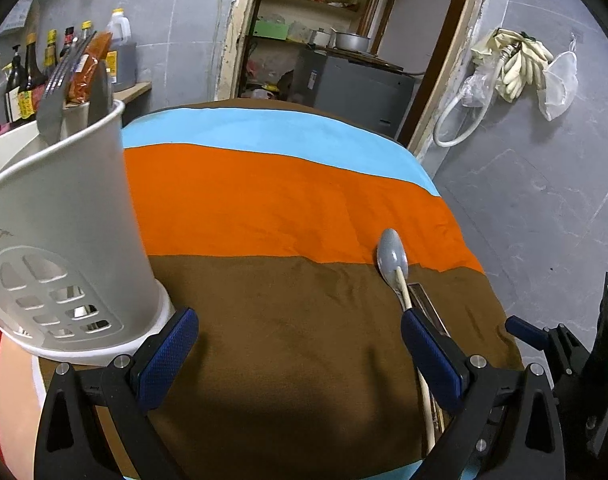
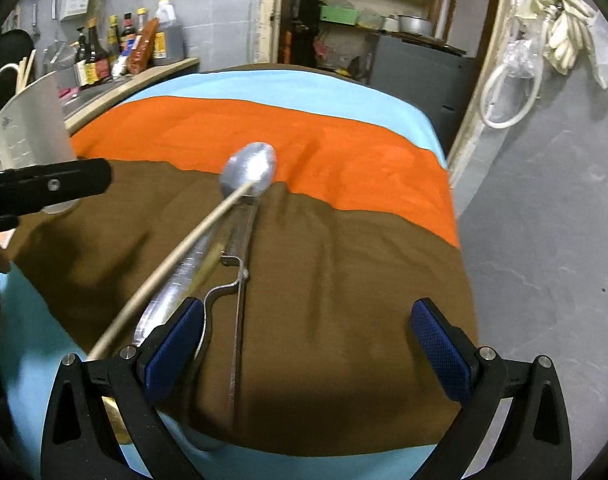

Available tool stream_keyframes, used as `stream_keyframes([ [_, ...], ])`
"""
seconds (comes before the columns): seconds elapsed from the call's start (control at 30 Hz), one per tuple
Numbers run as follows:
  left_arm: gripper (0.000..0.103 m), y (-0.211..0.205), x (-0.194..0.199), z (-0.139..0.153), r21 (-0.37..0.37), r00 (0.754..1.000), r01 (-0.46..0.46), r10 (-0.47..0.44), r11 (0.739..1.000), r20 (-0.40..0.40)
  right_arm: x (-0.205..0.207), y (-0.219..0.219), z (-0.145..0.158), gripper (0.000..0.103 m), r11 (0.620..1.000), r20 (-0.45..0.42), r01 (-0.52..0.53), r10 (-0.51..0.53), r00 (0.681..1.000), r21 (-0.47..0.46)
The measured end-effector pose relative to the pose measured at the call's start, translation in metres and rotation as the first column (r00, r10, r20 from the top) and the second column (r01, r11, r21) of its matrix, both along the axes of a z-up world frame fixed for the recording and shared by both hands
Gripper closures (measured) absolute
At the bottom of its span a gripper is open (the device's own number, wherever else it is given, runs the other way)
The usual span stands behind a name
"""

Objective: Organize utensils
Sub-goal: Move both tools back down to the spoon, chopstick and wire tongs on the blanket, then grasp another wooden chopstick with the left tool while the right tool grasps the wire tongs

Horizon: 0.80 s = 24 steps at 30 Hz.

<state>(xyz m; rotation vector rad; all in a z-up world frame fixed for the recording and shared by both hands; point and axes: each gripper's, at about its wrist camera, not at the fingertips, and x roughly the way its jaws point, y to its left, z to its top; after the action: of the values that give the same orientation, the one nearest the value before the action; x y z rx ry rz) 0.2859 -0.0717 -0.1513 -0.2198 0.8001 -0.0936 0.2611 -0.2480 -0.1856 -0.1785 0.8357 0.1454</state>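
Observation:
A white utensil holder (image 1: 64, 240) stands at the left of the striped cloth table (image 1: 284, 200), with metal utensils (image 1: 72, 84) sticking out of it; it also shows in the right wrist view (image 2: 28, 124). A metal spoon (image 1: 392, 258) lies on the cloth with a wooden chopstick (image 1: 404, 290) across it. In the right wrist view the spoon (image 2: 250, 174), the chopstick (image 2: 184, 248) and a bent metal utensil (image 2: 228, 284) lie together. My left gripper (image 1: 300, 344) is open and empty above the brown stripe. My right gripper (image 2: 308, 340) is open and empty, its left finger by the utensils.
Sauce bottles (image 1: 36, 64) stand on a counter behind the holder. An open doorway shows shelves and a grey cabinet (image 1: 356, 84). Gloves and a hose (image 1: 512, 64) hang on the right wall. The table's right edge drops to a grey floor (image 1: 544, 208).

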Motion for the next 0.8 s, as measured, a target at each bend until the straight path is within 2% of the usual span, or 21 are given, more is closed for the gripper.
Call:
stream_keyframes([
  [0.2, 0.002, -0.007, 0.004, 0.001, -0.032, 0.998, 0.058, -0.058, 0.998, -0.003, 0.003, -0.020, 0.000, 0.002, 0.998, 0.000, 0.070, -0.070, 0.998, -0.001],
  [0.23, 0.004, -0.008, 0.006, 0.000, -0.039, 0.997, 0.071, -0.071, 0.997, -0.011, 0.003, -0.023, 0.000, 0.002, 0.997, 0.003, 0.081, -0.081, 0.997, -0.012],
  [0.3, 0.013, -0.012, 0.010, -0.003, -0.061, 0.994, 0.097, -0.100, 0.993, -0.042, 0.005, -0.028, 0.001, 0.005, 0.997, 0.005, 0.079, -0.079, 0.997, -0.002],
  [0.4, 0.026, -0.018, 0.017, -0.006, -0.117, 0.986, 0.141, -0.151, 0.983, -0.076, 0.008, -0.031, 0.002, 0.015, 0.999, -0.016, 0.031, -0.031, 0.999, 0.030],
  [0.57, 0.050, -0.034, 0.030, -0.018, -0.190, 0.962, 0.206, -0.234, 0.960, -0.138, 0.019, -0.024, 0.005, 0.037, 0.996, -0.032, -0.076, 0.077, 0.996, 0.038],
  [0.7, 0.053, -0.044, 0.033, -0.024, -0.177, 0.954, 0.221, -0.251, 0.959, -0.167, 0.027, -0.018, 0.005, 0.041, 0.989, -0.052, -0.139, 0.141, 0.989, 0.045],
  [0.77, 0.066, -0.046, 0.035, -0.026, -0.180, 0.954, 0.214, -0.245, 0.960, -0.173, 0.031, -0.019, 0.004, 0.042, 0.987, -0.068, -0.148, 0.152, 0.986, 0.057],
  [0.8, 0.069, -0.045, 0.036, -0.026, -0.176, 0.954, 0.209, -0.240, 0.962, -0.178, 0.032, -0.019, 0.004, 0.042, 0.987, -0.072, -0.150, 0.154, 0.985, 0.062],
])
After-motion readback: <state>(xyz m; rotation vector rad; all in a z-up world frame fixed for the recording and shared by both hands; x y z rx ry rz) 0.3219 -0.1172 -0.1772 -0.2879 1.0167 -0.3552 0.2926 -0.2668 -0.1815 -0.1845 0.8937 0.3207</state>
